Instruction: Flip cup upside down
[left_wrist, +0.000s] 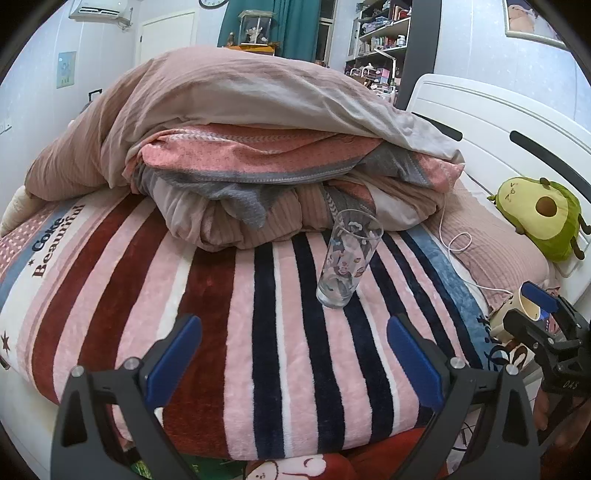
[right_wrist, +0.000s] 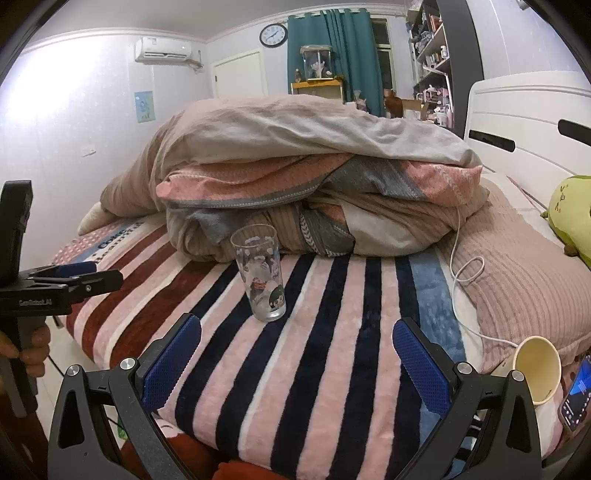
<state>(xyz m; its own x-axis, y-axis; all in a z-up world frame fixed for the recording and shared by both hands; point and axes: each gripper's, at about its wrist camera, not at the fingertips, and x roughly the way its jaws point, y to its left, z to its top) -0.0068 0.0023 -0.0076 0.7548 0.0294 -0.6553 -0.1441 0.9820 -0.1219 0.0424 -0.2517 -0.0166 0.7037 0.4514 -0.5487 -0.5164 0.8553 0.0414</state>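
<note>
Here the glass cup (left_wrist: 349, 258) stands mouth up on the striped blanket (left_wrist: 229, 325), just in front of the heaped bedding (left_wrist: 236, 147). Both the left gripper (left_wrist: 293, 354) and the right gripper (right_wrist: 297, 354) hang short of the cup, spread wide and holding nothing, well apart from it.

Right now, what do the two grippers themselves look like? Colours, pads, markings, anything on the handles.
Both match: the left gripper and right gripper have matte black angular frames with triangular cut-outs, silver pivot bolts and textured blue pads. The left one's side carries small white lettering, too blurred to read; the right one's shows white characters, also unclear. Bare fingers hold the left one's black handle. No sleeves visible.
</note>
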